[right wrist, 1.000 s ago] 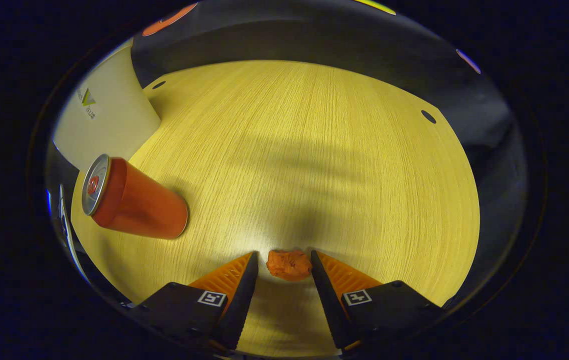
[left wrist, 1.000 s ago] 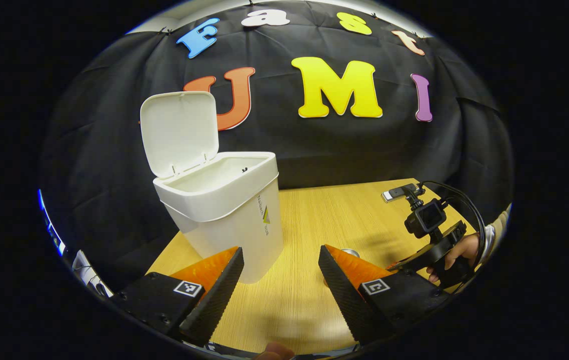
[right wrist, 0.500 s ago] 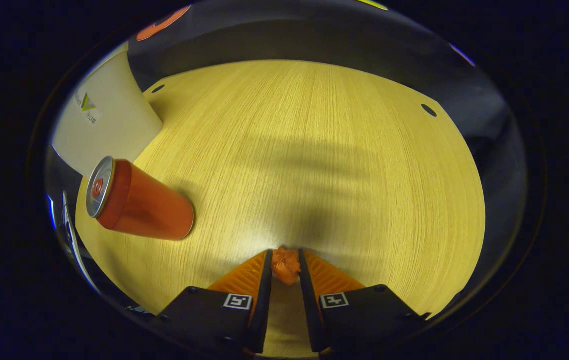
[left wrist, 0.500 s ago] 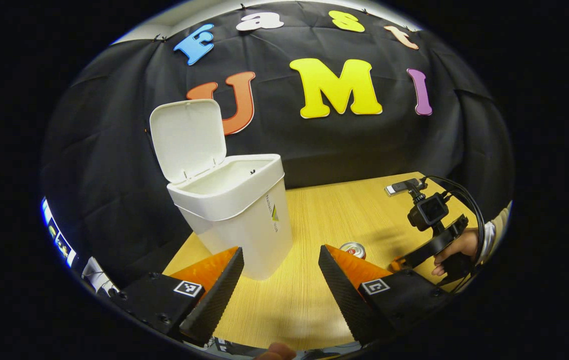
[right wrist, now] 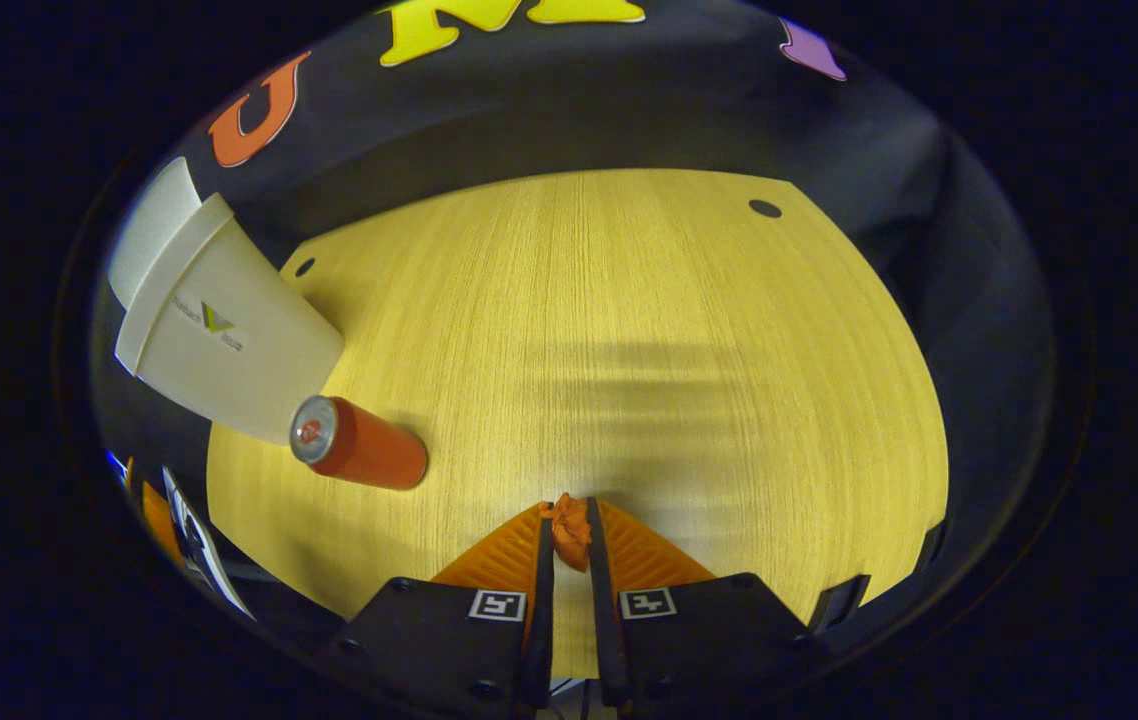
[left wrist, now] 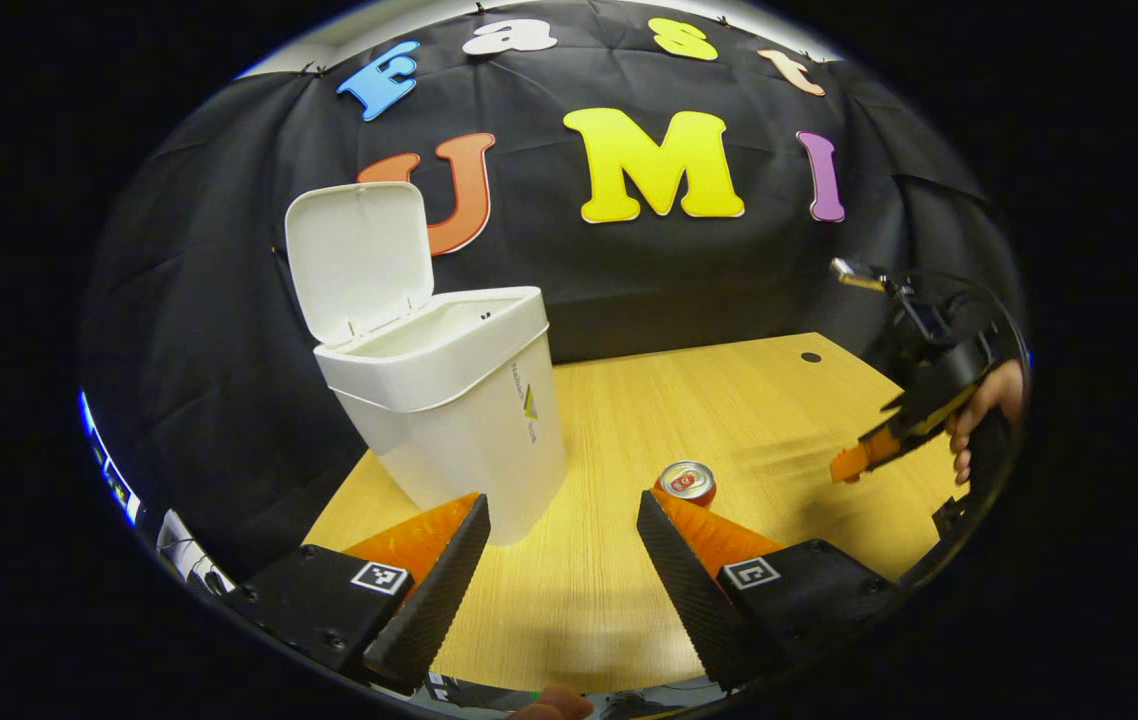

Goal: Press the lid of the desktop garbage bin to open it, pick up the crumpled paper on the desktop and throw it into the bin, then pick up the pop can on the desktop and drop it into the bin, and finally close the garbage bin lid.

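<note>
the right gripper (right wrist: 569, 520) pinches the crumpled paper (right wrist: 570, 528) above the table (right wrist: 629, 330). the left gripper (left wrist: 561, 530) is spread wide near the open bin (left wrist: 449, 400).

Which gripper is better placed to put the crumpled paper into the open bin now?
Right. The right gripper already holds the crumpled paper between its fingers, above the table. The bin stands lid-up; the left gripper is open and empty.

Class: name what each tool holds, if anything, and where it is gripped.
The right tool pinches the crumpled paper by its sides at the fingertips. The left tool is open, holding nothing.
</note>
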